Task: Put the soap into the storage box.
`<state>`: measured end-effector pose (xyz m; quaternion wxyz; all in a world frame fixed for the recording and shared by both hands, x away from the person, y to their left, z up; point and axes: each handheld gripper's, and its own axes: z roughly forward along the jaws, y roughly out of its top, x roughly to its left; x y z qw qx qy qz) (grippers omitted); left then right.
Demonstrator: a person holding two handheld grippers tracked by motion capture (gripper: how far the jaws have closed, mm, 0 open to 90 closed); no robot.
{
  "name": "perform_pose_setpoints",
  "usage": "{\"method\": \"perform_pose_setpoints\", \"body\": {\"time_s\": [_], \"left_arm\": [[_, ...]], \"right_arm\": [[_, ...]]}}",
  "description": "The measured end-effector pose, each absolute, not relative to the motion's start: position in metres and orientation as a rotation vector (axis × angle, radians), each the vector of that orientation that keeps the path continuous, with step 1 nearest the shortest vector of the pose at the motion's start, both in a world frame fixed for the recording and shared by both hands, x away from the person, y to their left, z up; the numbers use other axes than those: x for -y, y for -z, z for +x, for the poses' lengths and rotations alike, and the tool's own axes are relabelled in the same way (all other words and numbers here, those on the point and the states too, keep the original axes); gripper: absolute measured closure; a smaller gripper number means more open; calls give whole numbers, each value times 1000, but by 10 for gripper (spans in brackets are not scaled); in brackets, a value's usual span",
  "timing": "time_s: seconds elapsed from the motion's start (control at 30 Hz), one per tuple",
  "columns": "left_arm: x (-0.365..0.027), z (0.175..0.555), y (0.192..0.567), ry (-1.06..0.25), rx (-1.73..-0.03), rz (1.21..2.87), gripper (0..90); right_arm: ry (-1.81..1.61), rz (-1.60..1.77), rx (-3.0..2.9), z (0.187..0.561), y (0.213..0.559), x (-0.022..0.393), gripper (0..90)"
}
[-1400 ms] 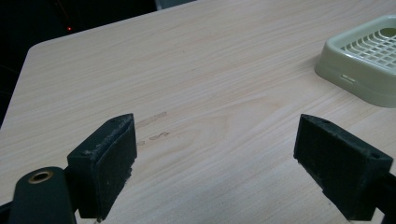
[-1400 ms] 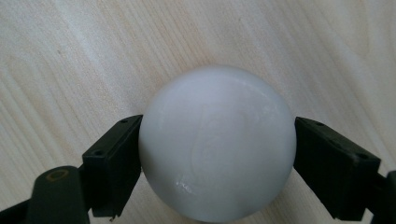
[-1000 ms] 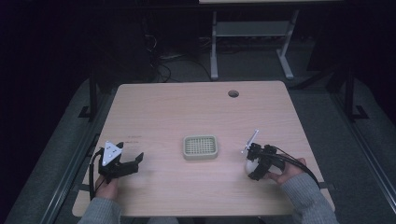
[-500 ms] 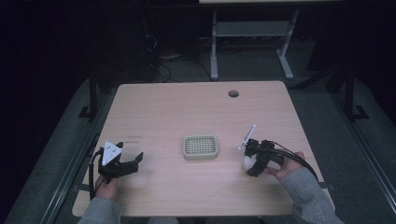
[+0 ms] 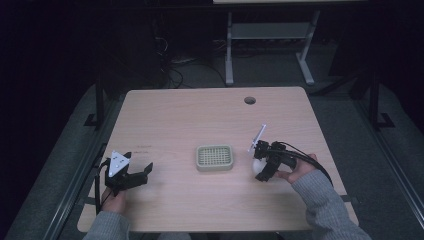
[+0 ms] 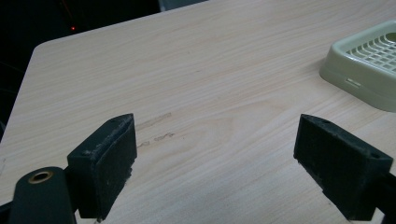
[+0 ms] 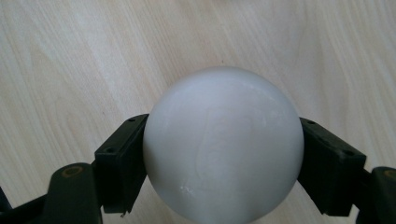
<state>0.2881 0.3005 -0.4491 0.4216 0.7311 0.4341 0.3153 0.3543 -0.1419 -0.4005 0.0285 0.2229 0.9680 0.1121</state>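
White ball (image 7: pixel 223 144) sits gripped between my right fingers (image 7: pixel 120 163), one black pad pressed on each side of it; in the right gripper view it's round, smooth, matte, w/ pale wood grain behind it. Landmark is the pale green slotted tray (image 5: pixel 214 157) near mid bench (image 5: pixel 200 115). From the high view my right gripper (image 5: pixel 262 167) is just to the right of the tray, apart from it, and the ball (image 5: pixel 258 165) shows as a white patch under the black frame on the tray side. Can't tell if the ball touches the bench or hangs just above it. My right hand (image 5: pixel 300 172) is further right of the tray, grey sleeve behind it. My left gripper (image 5: pixel 145 171) is well to the left of the tray and a bit nearer me, grey three-cornered plate on top, left hand (image 5: pixel 115 200) at its back. Left fingers (image 6: pixel 105 163) are spread wide w/ nothing between them, bare wood in the gap; the tray's corner (image 6: pixel 364 65) shows at upper right of that view. Round hole (image 5: pixel 250 100) in the bench lies far side of the tray, off to its right.
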Motion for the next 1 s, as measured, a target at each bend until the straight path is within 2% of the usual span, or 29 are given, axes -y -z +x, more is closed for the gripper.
{"method": "perform_pose_setpoints", "body": {"time_s": [1.0], "left_arm": [[-302, 289, 449, -790, -1089, 1828, 128]], "right_arm": [[-425, 666, -3007, 378, 390, 109, 237]]}}
